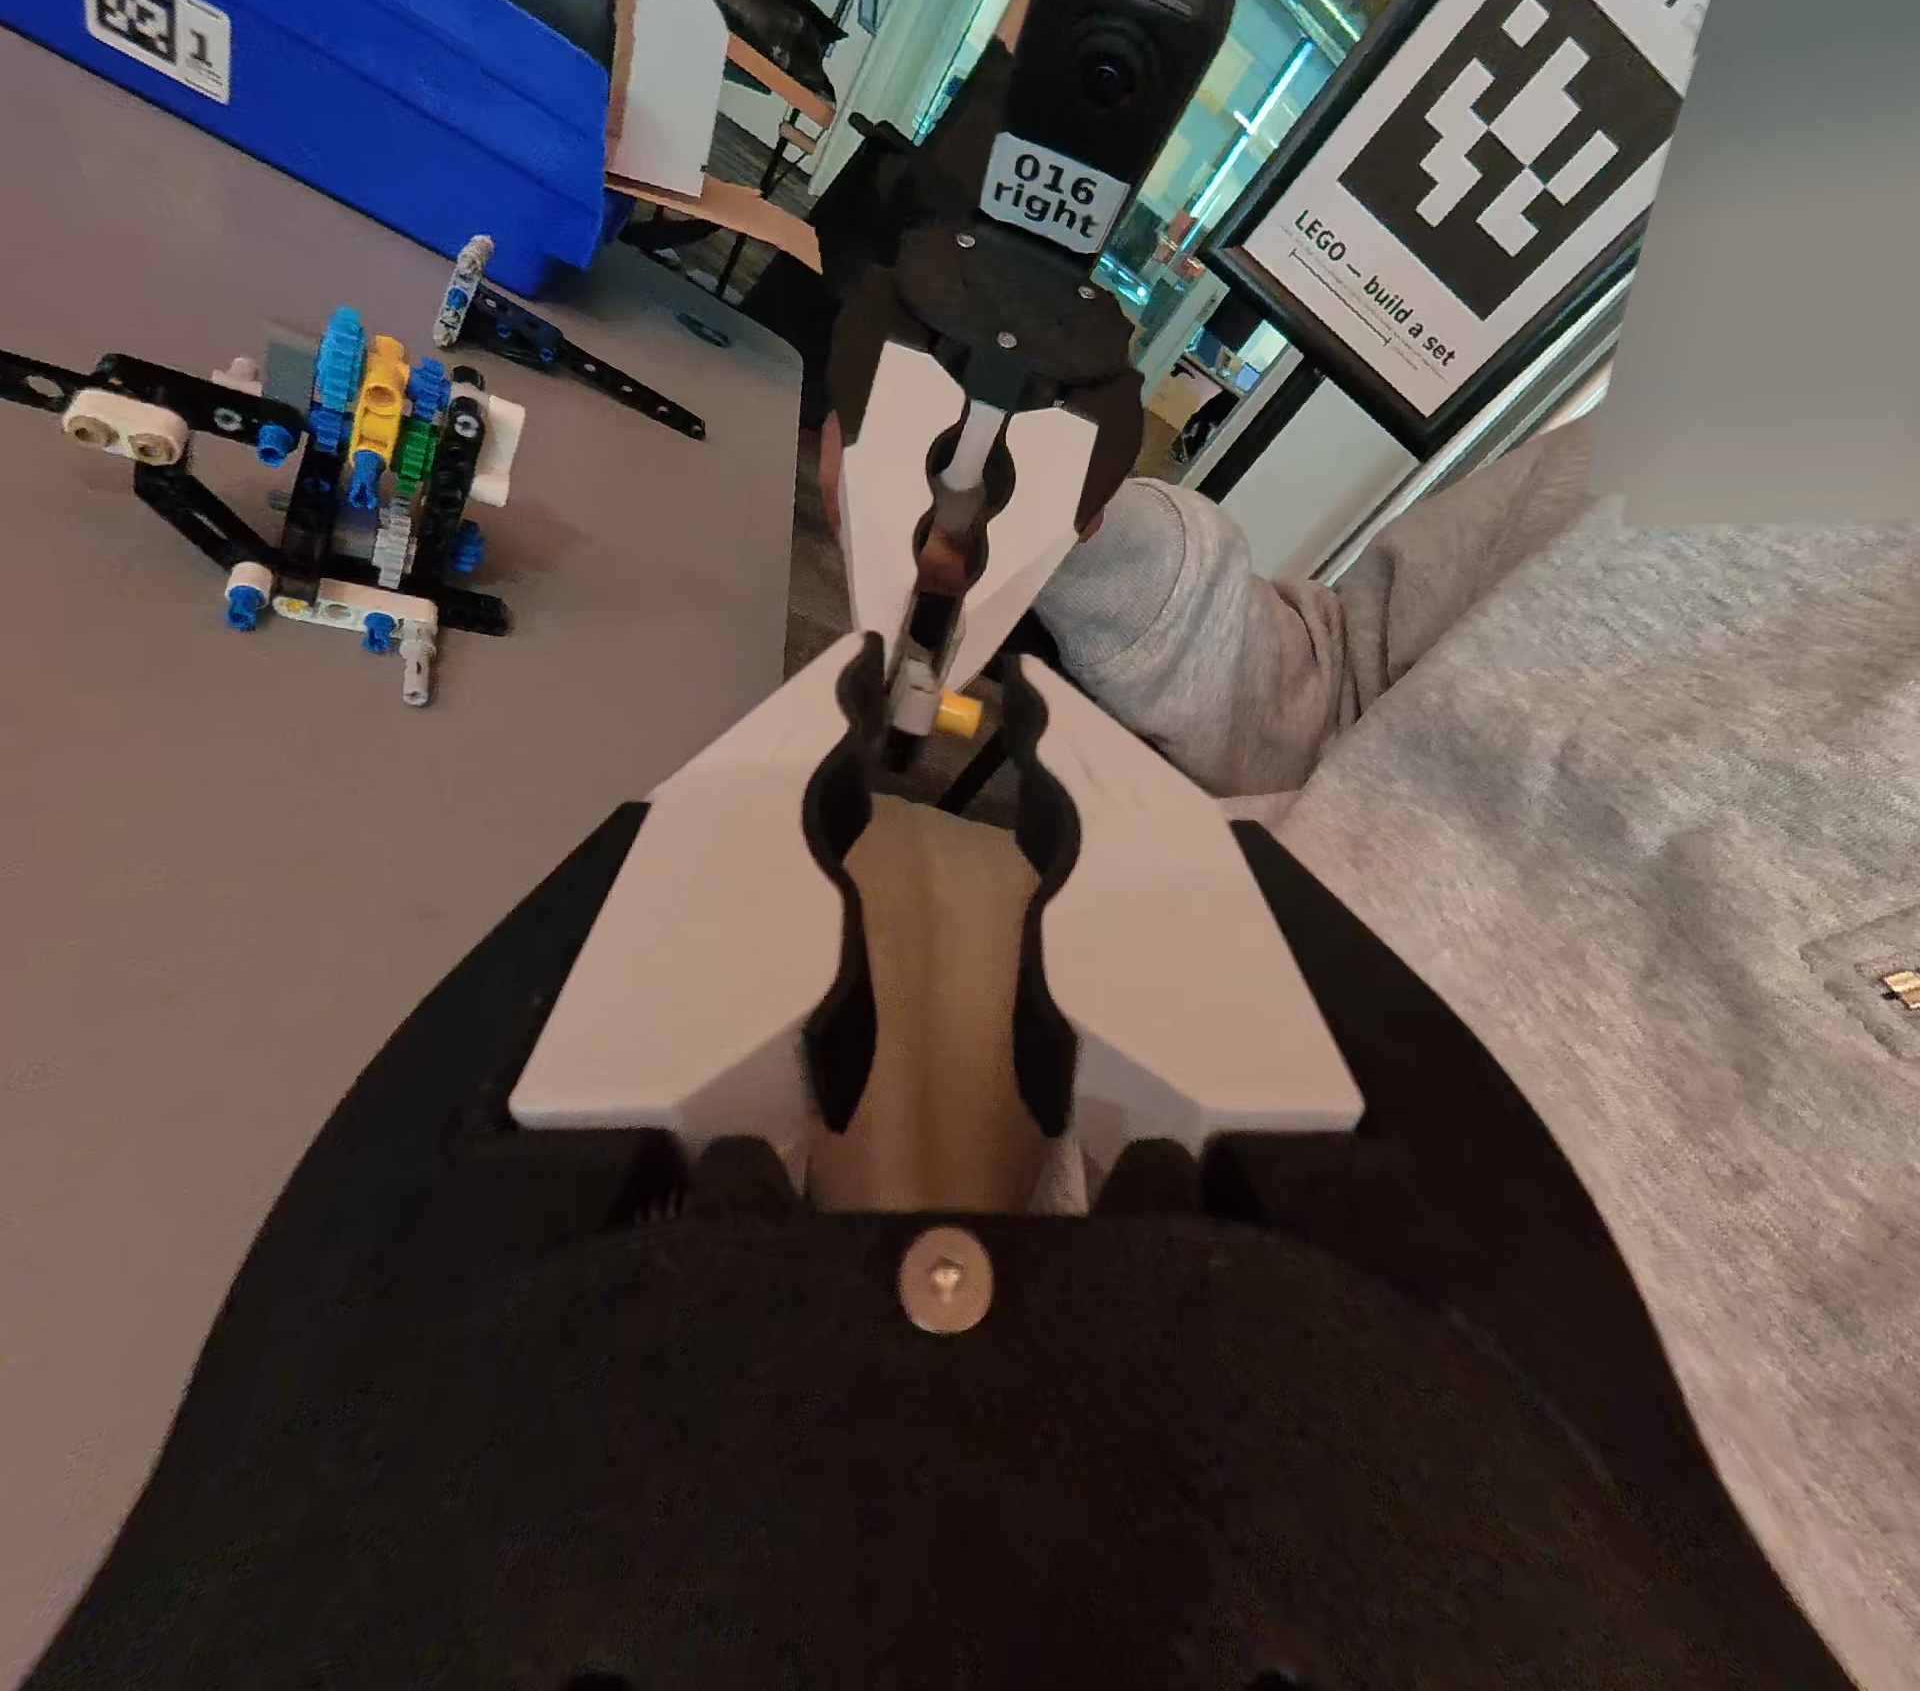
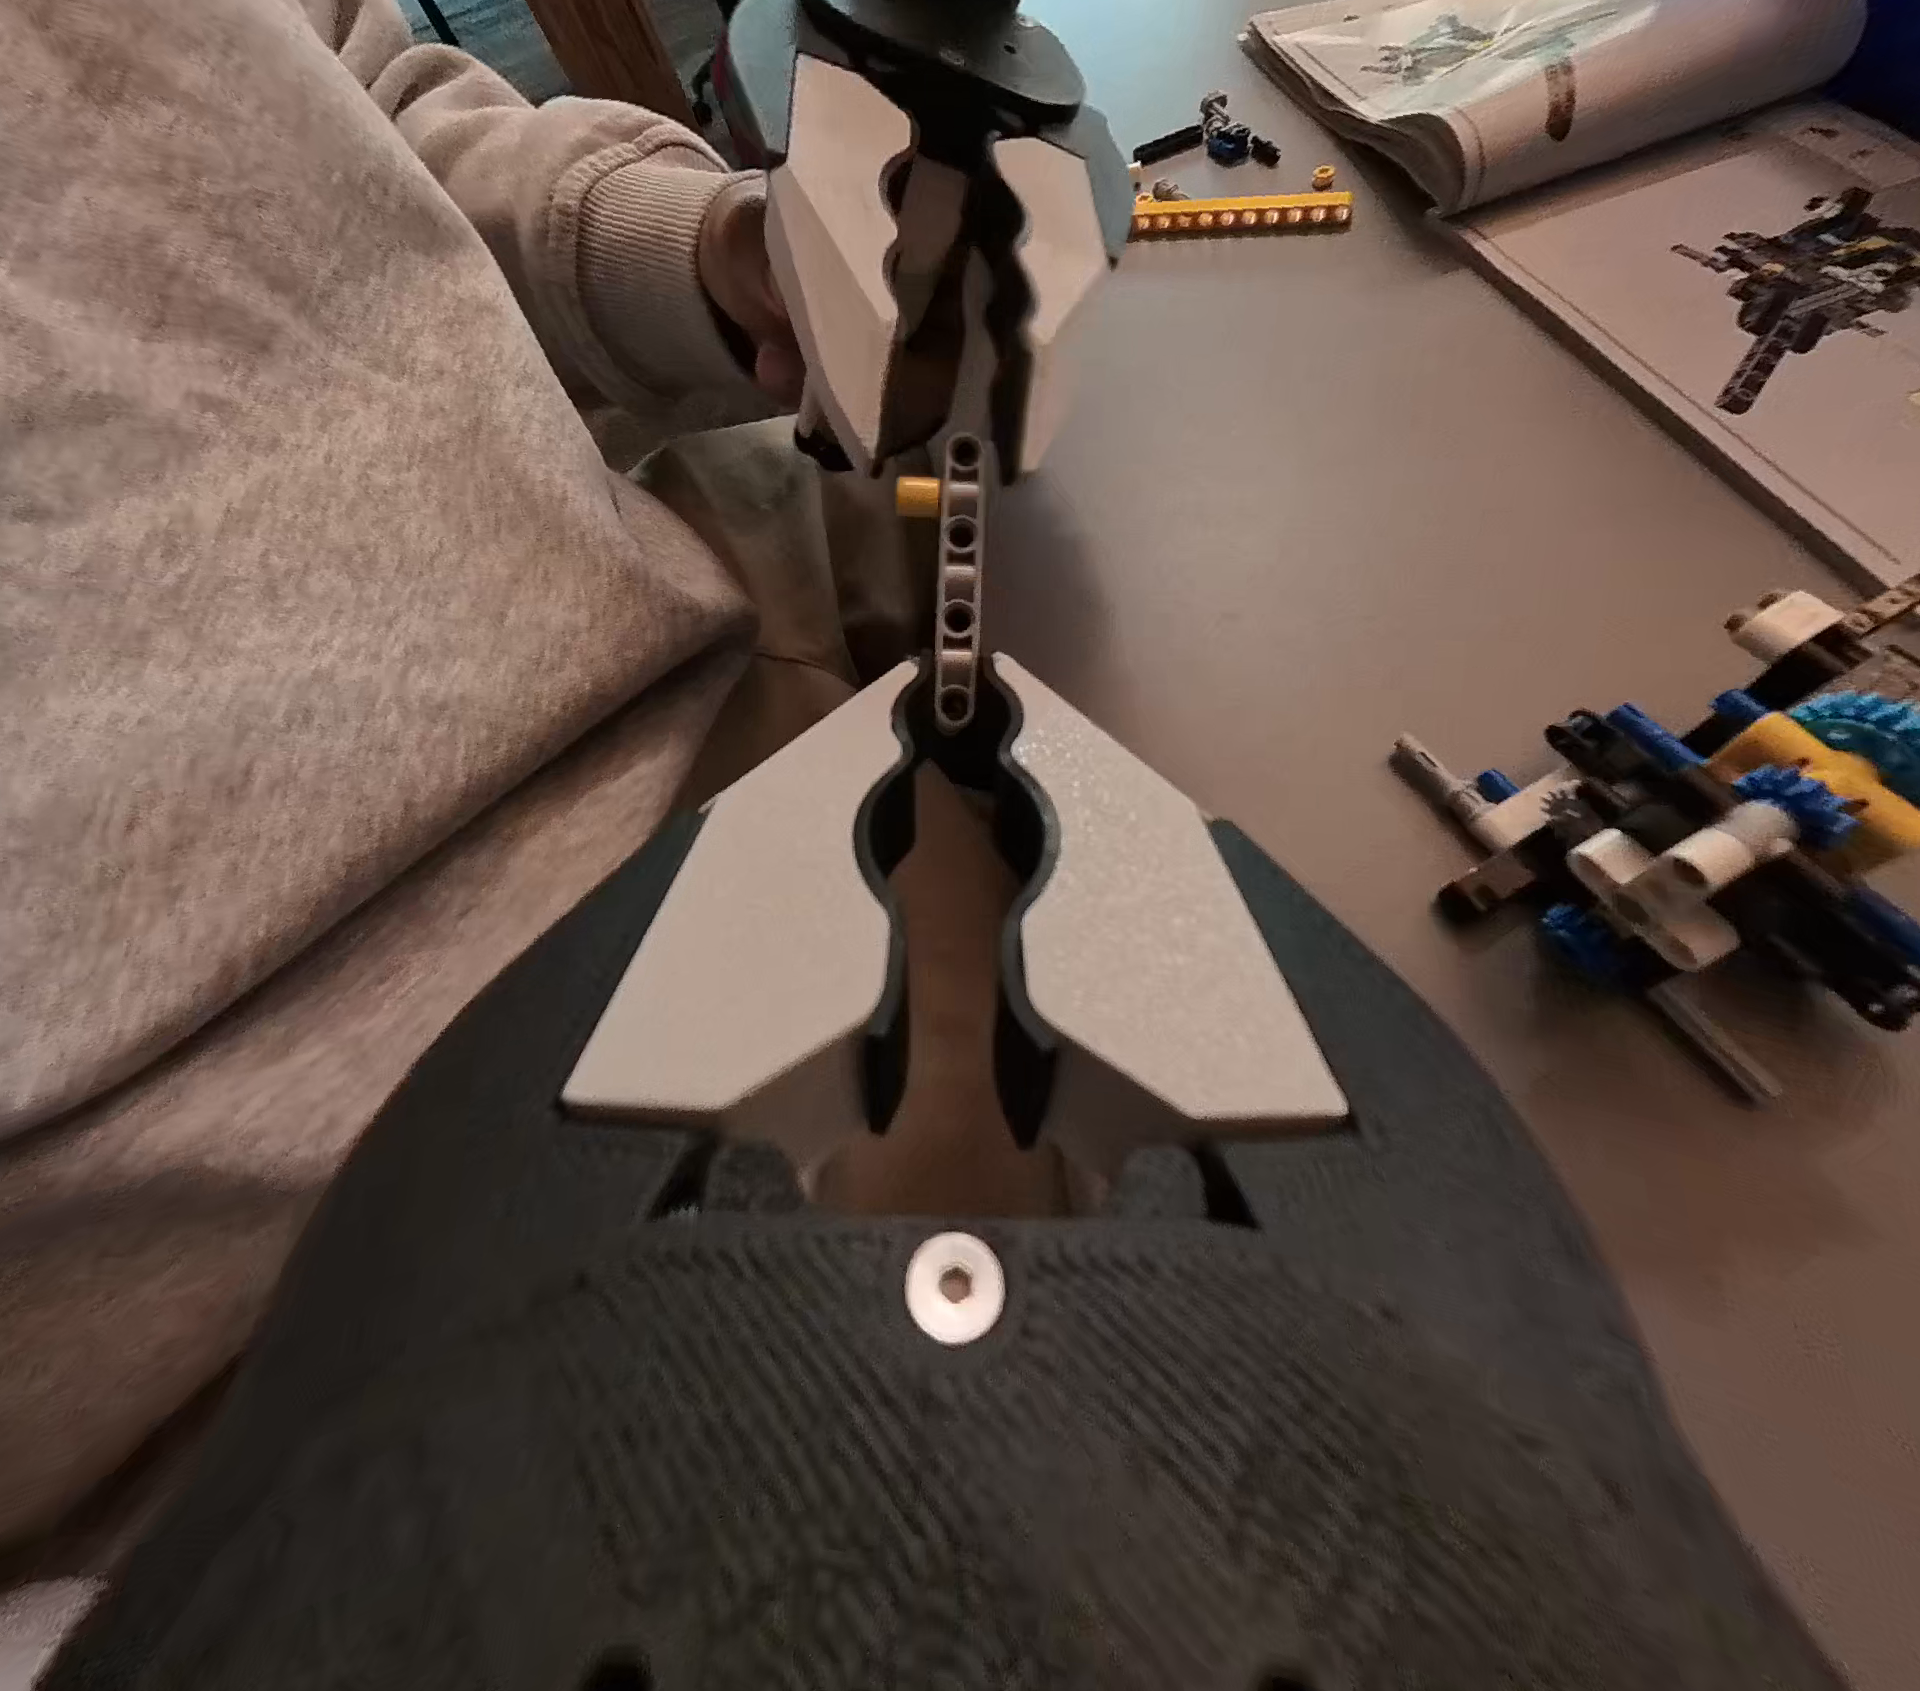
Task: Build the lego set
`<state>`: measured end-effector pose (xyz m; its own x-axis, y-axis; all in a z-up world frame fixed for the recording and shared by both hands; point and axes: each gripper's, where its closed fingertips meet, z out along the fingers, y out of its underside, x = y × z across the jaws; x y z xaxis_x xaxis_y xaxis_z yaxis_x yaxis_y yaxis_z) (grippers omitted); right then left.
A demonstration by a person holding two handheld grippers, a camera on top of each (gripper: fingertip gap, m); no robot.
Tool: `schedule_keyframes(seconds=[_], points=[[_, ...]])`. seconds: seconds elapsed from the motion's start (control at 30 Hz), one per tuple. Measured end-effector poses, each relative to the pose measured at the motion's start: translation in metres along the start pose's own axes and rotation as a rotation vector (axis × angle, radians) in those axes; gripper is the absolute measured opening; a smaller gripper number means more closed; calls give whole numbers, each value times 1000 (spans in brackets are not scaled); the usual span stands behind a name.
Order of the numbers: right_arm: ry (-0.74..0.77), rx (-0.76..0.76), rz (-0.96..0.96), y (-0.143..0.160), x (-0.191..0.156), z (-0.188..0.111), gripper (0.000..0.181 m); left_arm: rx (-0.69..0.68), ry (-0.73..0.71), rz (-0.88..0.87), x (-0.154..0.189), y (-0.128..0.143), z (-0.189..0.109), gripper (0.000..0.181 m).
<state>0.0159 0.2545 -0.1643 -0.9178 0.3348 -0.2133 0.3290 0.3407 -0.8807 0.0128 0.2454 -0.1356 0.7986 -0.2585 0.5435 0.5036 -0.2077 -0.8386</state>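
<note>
My right gripper (image 2: 956,685) is shut on the near end of a light grey holed beam (image 2: 958,571), held in the air near the table's edge. A short yellow pin (image 2: 914,495) sticks out sideways near the beam's far end. My left gripper (image 1: 940,670) faces it with its jaws apart, one on each side of that far end and the yellow pin (image 1: 958,714). The right gripper (image 1: 930,602) shows opposite in the left wrist view, and the left gripper (image 2: 930,462) in the right wrist view. A partly built black, blue, yellow and white model (image 1: 353,488) (image 2: 1714,841) stands on the table.
A blue bin (image 1: 312,31) stands at the back of the grey table (image 1: 312,914), with a black beam (image 1: 582,363) lying before it. A yellow beam (image 2: 1242,216), small loose parts (image 2: 1216,135) and an open instruction booklet (image 2: 1507,52) lie farther off. A person's grey sleeve (image 1: 1195,633) is close by. Only a small space, under 4 cm, lies between the two pairs of fingers.
</note>
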Motion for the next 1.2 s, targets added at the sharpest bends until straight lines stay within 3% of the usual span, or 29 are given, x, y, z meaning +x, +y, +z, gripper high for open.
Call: schedule_keyframes(seconds=[0.17, 0.7, 1.2], points=[[6, -23, -36, 4, -3, -1, 6, -69, 69, -53, 4, 11, 2, 14], [-15, 115, 22, -14, -6, -13, 6, -60, 109, -58, 7, 6, -1, 11], [-57, 122, 47, -11, -8, -11, 6, -85, 138, -73, 7, 10, -2, 18]])
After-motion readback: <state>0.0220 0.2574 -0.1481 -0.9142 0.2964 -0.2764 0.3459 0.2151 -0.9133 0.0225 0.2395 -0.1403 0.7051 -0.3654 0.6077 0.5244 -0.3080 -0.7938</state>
